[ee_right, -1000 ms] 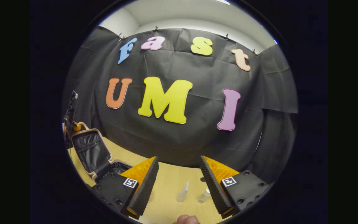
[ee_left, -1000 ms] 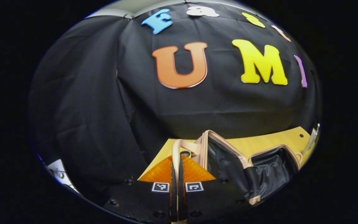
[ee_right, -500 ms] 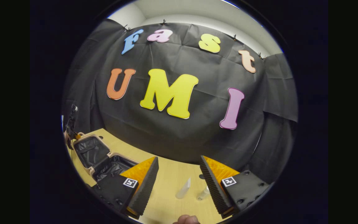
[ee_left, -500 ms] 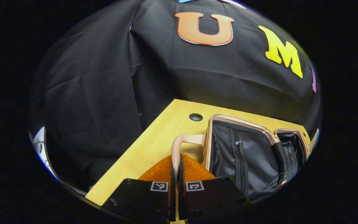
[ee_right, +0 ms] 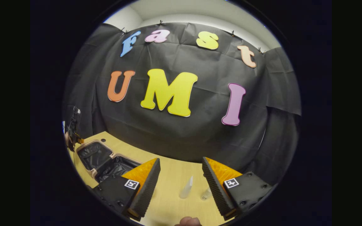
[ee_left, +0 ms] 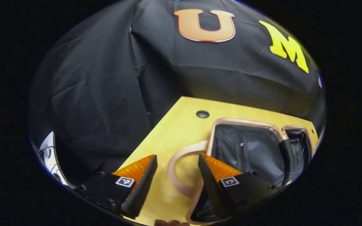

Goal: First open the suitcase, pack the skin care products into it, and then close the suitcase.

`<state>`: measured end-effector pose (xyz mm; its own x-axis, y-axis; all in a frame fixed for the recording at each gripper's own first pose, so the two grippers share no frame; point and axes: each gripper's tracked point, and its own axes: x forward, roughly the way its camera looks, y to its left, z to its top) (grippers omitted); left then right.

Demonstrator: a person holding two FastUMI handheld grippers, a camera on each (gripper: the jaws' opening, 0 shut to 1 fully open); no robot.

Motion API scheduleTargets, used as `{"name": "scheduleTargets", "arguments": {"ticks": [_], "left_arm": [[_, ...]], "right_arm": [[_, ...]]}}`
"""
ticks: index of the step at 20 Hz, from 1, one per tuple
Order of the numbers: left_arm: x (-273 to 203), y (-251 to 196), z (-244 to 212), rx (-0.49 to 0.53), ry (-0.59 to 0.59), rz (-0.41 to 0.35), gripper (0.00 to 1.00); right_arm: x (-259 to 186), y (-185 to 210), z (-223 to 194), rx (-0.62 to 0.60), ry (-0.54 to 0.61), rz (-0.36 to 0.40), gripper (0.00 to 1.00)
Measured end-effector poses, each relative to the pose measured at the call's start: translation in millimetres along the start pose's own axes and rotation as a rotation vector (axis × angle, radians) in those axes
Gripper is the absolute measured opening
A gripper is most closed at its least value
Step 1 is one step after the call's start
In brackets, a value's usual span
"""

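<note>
Just let go of the suitcase [ee_left: 256, 150] handle [ee_left: 176, 175]: left gripper [ee_left: 176, 183] now released. Lid flat on tabletop [ee_left: 174, 131]. Right gripper [ee_right: 181, 185] spread near bottles [ee_right: 185, 191]; packing next.

A light wooden table [ee_left: 181, 125] stands against black cloth [ee_left: 105, 78].

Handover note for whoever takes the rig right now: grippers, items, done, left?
Left gripper: open, its fingers either side of the suitcase handle, not gripping.
Right gripper: open, empty, above the table.
Suitcase: open flat on the table, nothing seen inside.
Two bottles: on the table ahead of the right gripper.
Done: opening. Left: pack both bottles, close the suitcase.
</note>
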<state>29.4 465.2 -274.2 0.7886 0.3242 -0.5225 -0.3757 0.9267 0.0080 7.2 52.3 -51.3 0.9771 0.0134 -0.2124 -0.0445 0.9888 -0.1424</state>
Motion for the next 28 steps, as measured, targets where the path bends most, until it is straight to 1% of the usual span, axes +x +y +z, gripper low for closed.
{"name": "scheduleTargets", "arguments": {"ticks": [1, 3, 5, 8, 10, 11, 13, 16, 21, 22, 24, 28], "left_arm": [[-18, -13, 13, -0.001, -0.036, 0.003, 0.92], [-52, -46, 41, 0.008, -0.116, -0.004, 0.98], [-87, -90, 61, 0.045, -0.169, -0.018, 0.97], [-143, -170, 83, 0.051, -0.238, -0.074, 0.97], [-172, -230, 83, 0.039, -0.266, -0.12, 0.97], [-185, -252, 83, 0.04, -0.282, -0.125, 0.97], [-206, -305, 77, 0.039, -0.301, -0.173, 0.98], [-237, -383, 65, 0.085, -0.319, -0.255, 0.98], [-261, -480, 38, 0.158, -0.306, -0.387, 0.98], [-265, -502, 28, 0.178, -0.298, -0.426, 0.98], [-269, -544, 3, 0.222, -0.273, -0.502, 0.98], [-265, -606, -47, 0.27, -0.202, -0.623, 0.98]], "right_arm": [[-1, -7, -2, 0.012, -0.004, -0.001, 0.79], [-1, -20, -5, 0.037, -0.007, 0.0, 0.79], [-2, -37, -10, 0.068, -0.013, 0.001, 0.79], [-2, -66, -20, 0.102, -0.012, 0.003, 0.8], [-3, -91, -29, 0.135, -0.009, -0.008, 0.8], [-4, -102, -34, 0.144, -0.009, -0.014, 0.8], [-5, -123, -46, 0.153, 0.0, -0.019, 0.79], [-9, -151, -63, 0.145, 0.018, -0.026, 0.8], [-19, -181, -91, 0.14, 0.053, -0.037, 0.79], [-21, -185, -94, 0.135, 0.057, -0.036, 0.78], [-24, -195, -103, 0.125, 0.07, -0.034, 0.8], [-32, -220, -121, 0.11, 0.107, -0.054, 0.8]]}}
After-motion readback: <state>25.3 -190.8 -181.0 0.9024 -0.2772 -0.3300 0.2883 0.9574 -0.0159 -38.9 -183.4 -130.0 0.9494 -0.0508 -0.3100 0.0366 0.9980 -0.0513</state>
